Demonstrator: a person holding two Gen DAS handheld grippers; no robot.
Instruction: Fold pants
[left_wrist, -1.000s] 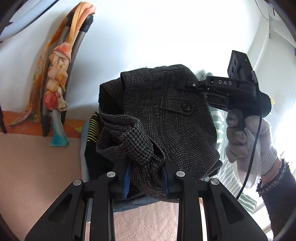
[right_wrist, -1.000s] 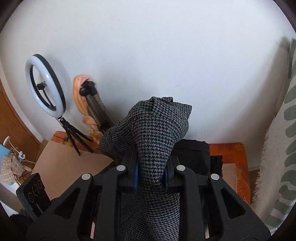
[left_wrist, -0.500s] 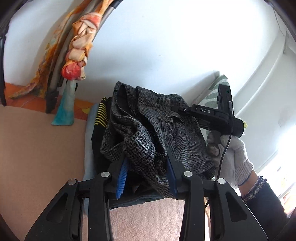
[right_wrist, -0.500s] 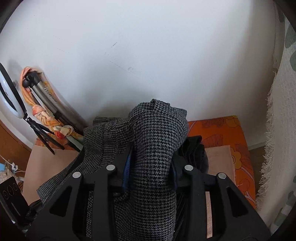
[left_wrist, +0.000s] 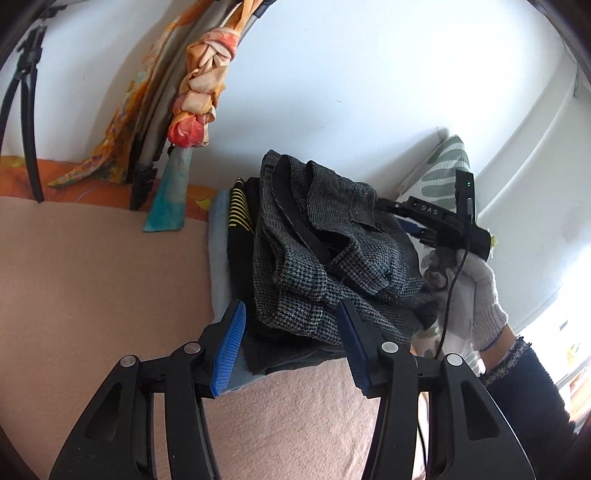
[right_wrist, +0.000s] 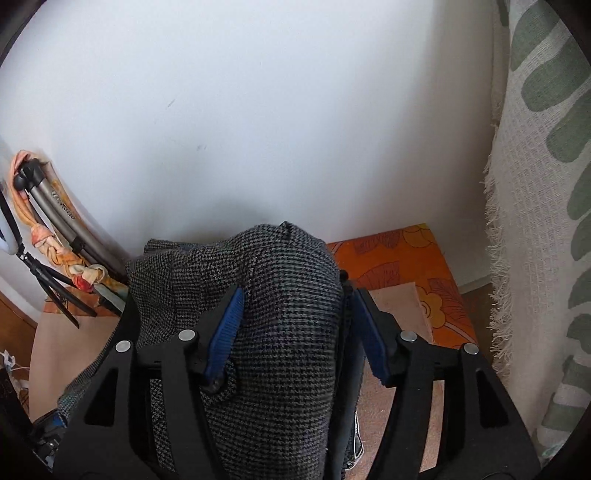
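The grey houndstooth pants (left_wrist: 332, 258) lie bunched and roughly folded on top of a short stack of other clothes, a dark garment with yellow stripes (left_wrist: 238, 206) and a pale blue piece (left_wrist: 219, 258) beneath, on a pinkish, fleecy blanket (left_wrist: 92, 277). The weave is coarse and woolly, a fine black-and-grey check, with a black lining showing along a rumpled inner edge and a flapped pocket on the upper side. The left gripper (left_wrist: 288, 343) has just been opening: its ribbed blue pads stand apart on either side of the pile's near edge, clear of the cloth. The right gripper (right_wrist: 295, 328) has also just been opening, and a rounded hump of the pants sits between its jaws; the left pad still lies against the cloth while the right pad stands free of it. In the left wrist view a hand in a white knit glove (left_wrist: 469, 291) carries that right gripper beside the pile. A knotted orange scarf (left_wrist: 199, 85) hangs on grey tripod legs (right_wrist: 62, 218) by the smooth white wall.
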